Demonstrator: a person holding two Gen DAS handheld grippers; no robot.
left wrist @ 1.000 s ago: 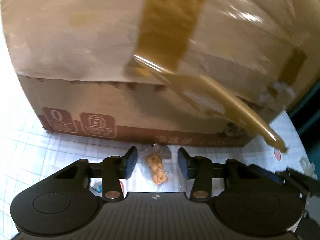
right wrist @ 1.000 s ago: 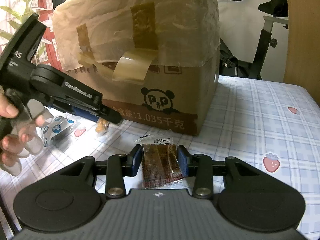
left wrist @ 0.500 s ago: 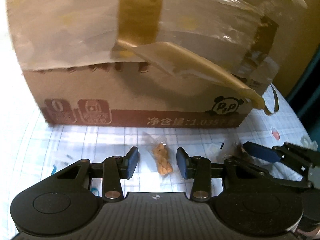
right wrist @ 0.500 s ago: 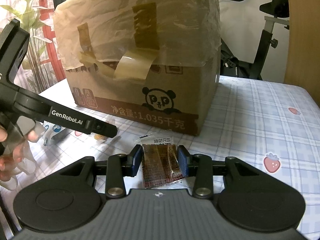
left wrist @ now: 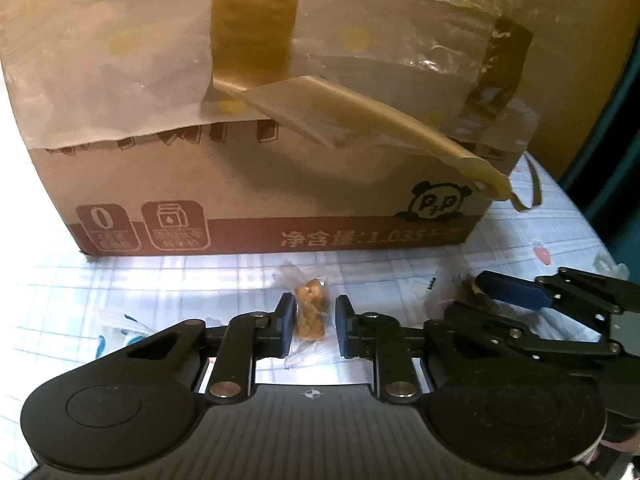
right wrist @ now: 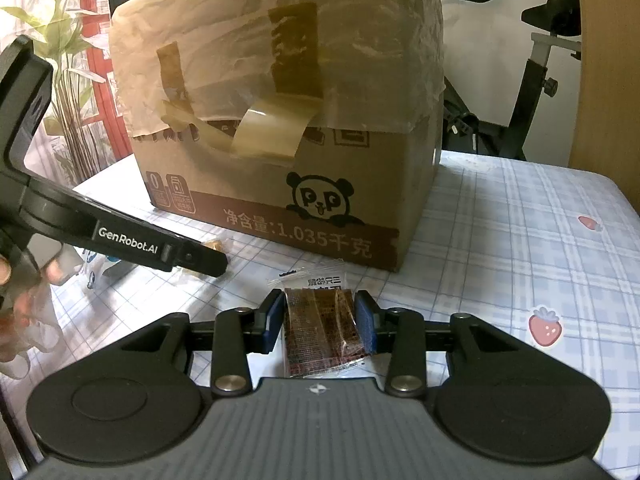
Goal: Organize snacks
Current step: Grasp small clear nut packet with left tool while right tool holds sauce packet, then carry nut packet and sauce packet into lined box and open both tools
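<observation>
A small clear packet of orange-brown snack lies on the checked tablecloth in front of a taped cardboard box. My left gripper straddles it and its jaws are closing. The left pad is at the snack and a thin gap remains on the right. From the right wrist view, the left gripper reaches in from the left over that packet. My right gripper is shut on a dark brown flat snack packet, low over the table near the box.
Blue-and-white wrapped packets lie at the left behind the left gripper. A person's hand holds that gripper. An exercise bike and a plant stand beyond the table. The table's right part carries strawberry prints.
The left gripper has slid along the box front and now has the orange snack packet between its jaws, which have narrowed. The right gripper and its brown packet have stayed put.
</observation>
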